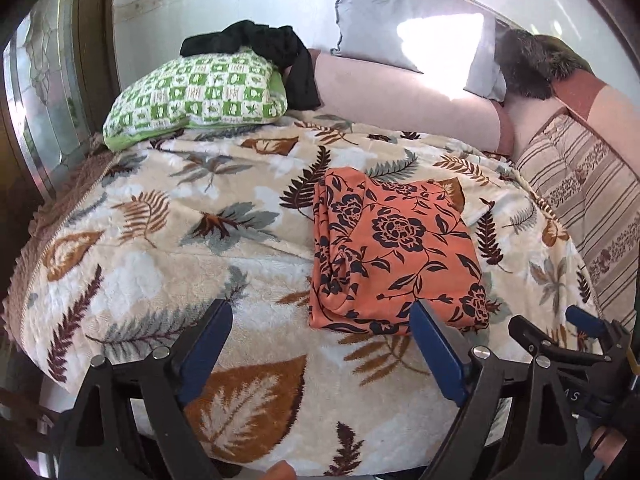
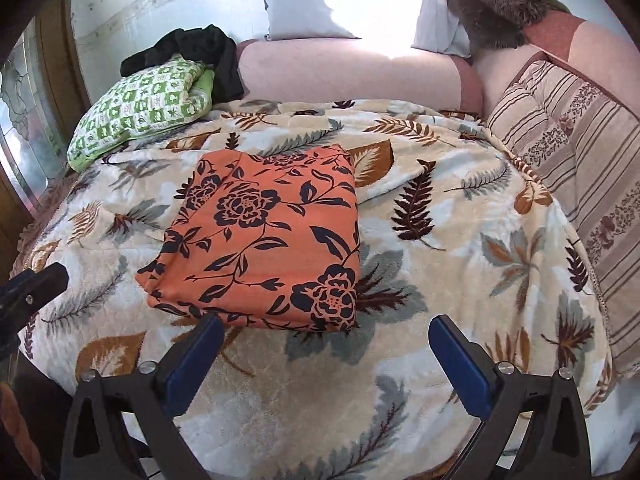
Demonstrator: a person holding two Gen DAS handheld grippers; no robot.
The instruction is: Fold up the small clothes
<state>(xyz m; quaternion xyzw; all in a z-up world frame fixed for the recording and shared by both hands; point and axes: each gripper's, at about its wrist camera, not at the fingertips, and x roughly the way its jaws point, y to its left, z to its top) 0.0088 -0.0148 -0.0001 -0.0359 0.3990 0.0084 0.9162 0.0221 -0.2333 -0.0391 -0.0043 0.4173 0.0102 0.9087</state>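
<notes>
An orange garment with a dark flower print (image 1: 394, 254) lies folded into a rectangle on the leaf-patterned blanket (image 1: 160, 240); it also shows in the right wrist view (image 2: 268, 240). My left gripper (image 1: 322, 312) is open and empty, just in front of the garment's near edge, to its left. My right gripper (image 2: 326, 326) is open and empty, just in front of the garment's near edge. The right gripper also shows at the right edge of the left wrist view (image 1: 560, 332). The left gripper's finger (image 2: 36, 282) shows at the left edge of the right wrist view.
A green-and-white checked folded cloth (image 1: 196, 98) lies at the back left with a black garment (image 1: 260, 46) on top. Pink bolsters (image 1: 400, 96), a grey pillow (image 1: 400, 28), a brown furry cushion (image 1: 532, 60) and a striped cushion (image 1: 592, 200) line the back and right.
</notes>
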